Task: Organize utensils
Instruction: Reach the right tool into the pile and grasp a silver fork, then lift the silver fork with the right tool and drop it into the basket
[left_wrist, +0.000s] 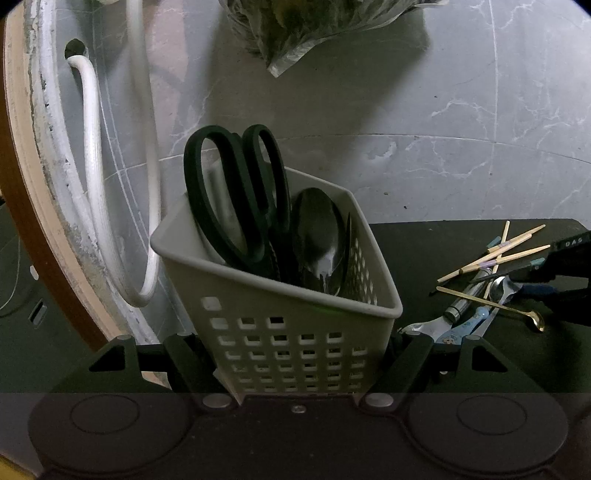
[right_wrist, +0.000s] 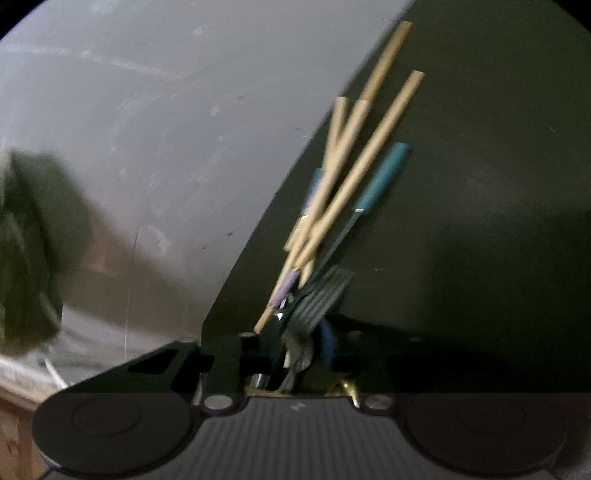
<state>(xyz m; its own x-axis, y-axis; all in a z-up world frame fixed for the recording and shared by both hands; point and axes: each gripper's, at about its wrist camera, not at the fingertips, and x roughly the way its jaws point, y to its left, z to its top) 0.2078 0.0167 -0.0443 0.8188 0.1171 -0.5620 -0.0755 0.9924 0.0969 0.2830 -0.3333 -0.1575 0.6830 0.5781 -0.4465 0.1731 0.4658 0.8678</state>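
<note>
A: Where is the basket (left_wrist: 295, 332)?
B: Clamped between the left gripper (left_wrist: 299, 365) fingers, upright, holding scissors (left_wrist: 236, 199) and spoons (left_wrist: 321, 236).
A: And the right gripper (right_wrist: 295, 332)?
B: On the dark mat (right_wrist: 480, 184), nearly closed over the chopsticks (right_wrist: 354, 177) pile; the exact item pinched is unclear.

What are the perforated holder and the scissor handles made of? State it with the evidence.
Pale perforated utensil basket: likely moulded plastic, matte, with uniform square holes and rounded rim. Black scissor handles: probably plastic or rubber-coated, dull, no glint.

Left claw (left_wrist: 295, 354) clamped, angled downward. Right claw (right_wrist: 301, 332) nearly closed, tilted downward.
</note>
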